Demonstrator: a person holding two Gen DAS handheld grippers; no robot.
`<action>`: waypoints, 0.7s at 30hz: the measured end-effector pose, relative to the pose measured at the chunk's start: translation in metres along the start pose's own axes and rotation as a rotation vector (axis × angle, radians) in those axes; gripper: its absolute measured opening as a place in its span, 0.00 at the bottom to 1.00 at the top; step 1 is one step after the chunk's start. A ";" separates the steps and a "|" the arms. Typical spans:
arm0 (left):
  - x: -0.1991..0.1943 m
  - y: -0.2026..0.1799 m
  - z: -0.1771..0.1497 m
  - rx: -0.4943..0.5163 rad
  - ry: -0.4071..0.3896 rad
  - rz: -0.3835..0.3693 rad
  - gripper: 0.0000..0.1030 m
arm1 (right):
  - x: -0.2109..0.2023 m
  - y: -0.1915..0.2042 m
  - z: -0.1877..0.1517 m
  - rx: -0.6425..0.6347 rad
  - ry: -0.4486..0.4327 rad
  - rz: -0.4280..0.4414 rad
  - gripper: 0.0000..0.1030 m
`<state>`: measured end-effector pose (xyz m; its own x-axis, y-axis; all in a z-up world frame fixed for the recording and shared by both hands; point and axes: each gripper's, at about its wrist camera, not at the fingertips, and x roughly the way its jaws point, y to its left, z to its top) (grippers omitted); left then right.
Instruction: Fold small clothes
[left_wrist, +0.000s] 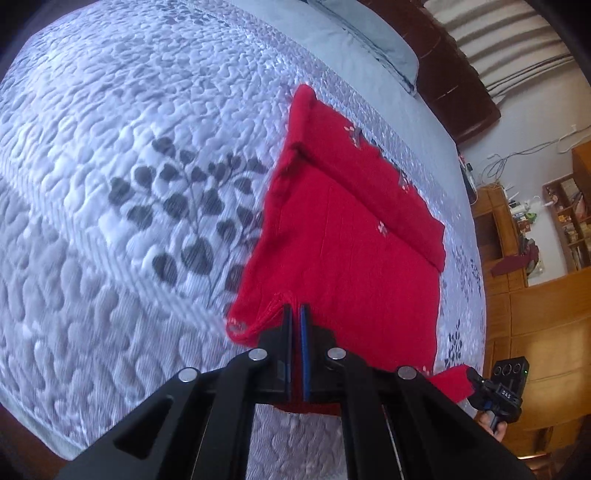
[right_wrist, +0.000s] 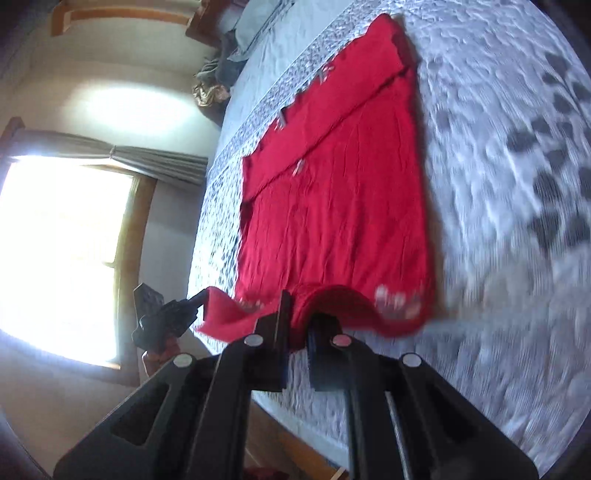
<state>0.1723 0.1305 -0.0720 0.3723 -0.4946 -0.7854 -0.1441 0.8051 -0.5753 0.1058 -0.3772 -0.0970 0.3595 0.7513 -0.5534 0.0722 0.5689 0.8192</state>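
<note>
A red garment (left_wrist: 343, 258) with small white flower prints lies spread on a quilted white bedspread (left_wrist: 129, 147). Its far side is folded over into a long flap (left_wrist: 369, 177). My left gripper (left_wrist: 296, 308) is shut on the garment's near hem, which is raised off the bed. At the lower right of the left wrist view, my right gripper (left_wrist: 474, 376) pinches another part of the same hem. In the right wrist view the right gripper (right_wrist: 301, 306) is shut on the bunched hem of the garment (right_wrist: 332, 203). The left gripper (right_wrist: 197, 299) holds the hem's left corner.
A grey-blue pillow (left_wrist: 369, 37) and a dark wooden headboard (left_wrist: 461, 92) lie beyond the garment. Wooden shelves (left_wrist: 535, 240) stand past the bed's right edge. A bright window (right_wrist: 55, 258) with a curtain (right_wrist: 159, 162) is left of the bed, and crumpled cloth (right_wrist: 214, 81) lies near the pillows.
</note>
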 end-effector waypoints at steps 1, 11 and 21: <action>0.010 -0.004 0.005 0.005 -0.005 0.013 0.03 | 0.003 -0.003 0.013 0.010 0.000 -0.010 0.06; 0.080 0.008 0.072 -0.014 0.021 0.157 0.23 | 0.049 -0.042 0.108 0.063 0.015 -0.191 0.30; 0.066 -0.028 0.078 0.321 -0.018 0.303 0.34 | 0.042 -0.019 0.115 -0.168 0.079 -0.284 0.37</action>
<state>0.2725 0.1014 -0.0897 0.3738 -0.2167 -0.9018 0.0418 0.9753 -0.2171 0.2268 -0.3952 -0.1182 0.2728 0.5753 -0.7711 0.0026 0.8011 0.5985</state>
